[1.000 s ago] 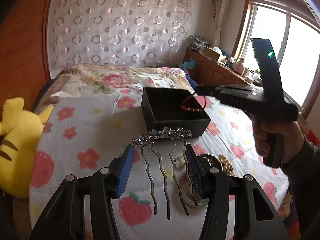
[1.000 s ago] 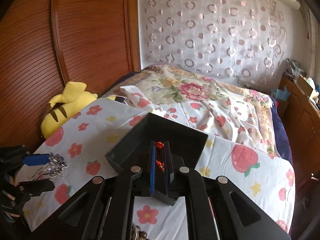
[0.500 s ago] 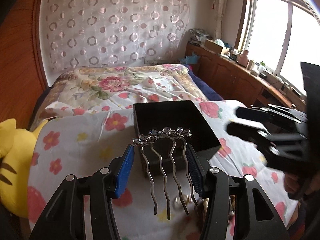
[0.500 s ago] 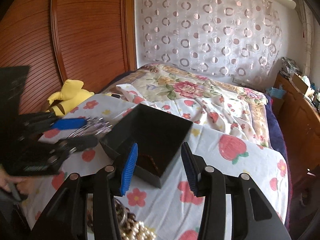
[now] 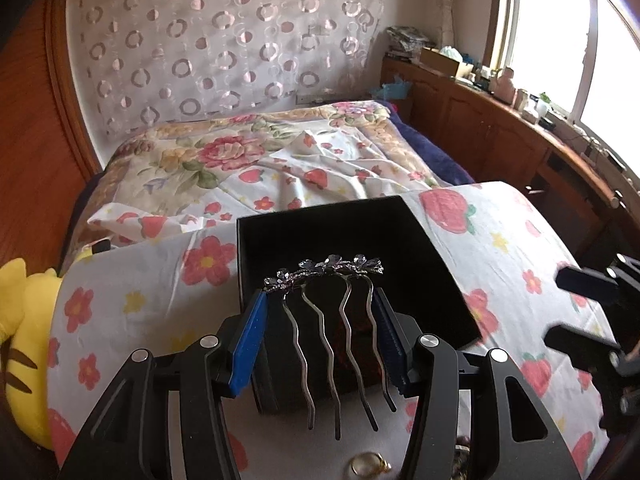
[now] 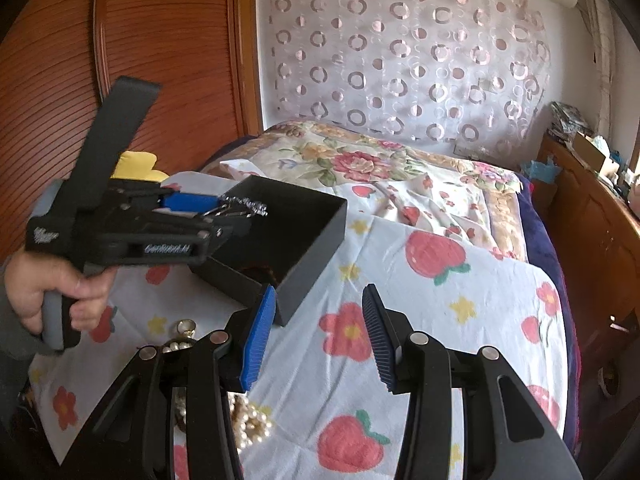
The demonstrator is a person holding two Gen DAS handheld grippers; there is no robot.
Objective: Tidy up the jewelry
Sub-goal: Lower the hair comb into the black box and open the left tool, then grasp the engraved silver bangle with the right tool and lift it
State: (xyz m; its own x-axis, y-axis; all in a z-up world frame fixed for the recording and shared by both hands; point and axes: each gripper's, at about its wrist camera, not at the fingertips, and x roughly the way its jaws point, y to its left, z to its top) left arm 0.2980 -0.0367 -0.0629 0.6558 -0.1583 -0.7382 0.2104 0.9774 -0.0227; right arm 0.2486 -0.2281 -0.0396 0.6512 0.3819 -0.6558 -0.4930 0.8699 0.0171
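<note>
My left gripper (image 5: pixel 320 304) is shut on a silver hair comb (image 5: pixel 328 272) with a jewelled top, its prongs pointing back toward me. The comb hangs over the near part of the open black box (image 5: pixel 320 216) on the strawberry-print cloth. Something dark red, the bracelet (image 6: pixel 264 272), lies on the box floor. In the right wrist view the left gripper (image 6: pixel 220 206) reaches over the box's left rim with the comb (image 6: pixel 246 204). My right gripper (image 6: pixel 319 300) stands open with nothing between its fingers, just off the box's near corner.
A heap of pearl jewellery (image 6: pixel 248 420) and a gold ring (image 6: pixel 186 326) lie on the cloth near me. A yellow plush toy (image 5: pixel 24 340) sits at the left edge. Behind are the bed, a wooden wardrobe (image 6: pixel 160 60) and wooden cabinets (image 5: pixel 500 132) at the right.
The right gripper opened, left the red bracelet in the box and drew back toward me. The left gripper carried the comb across until it hangs over the box.
</note>
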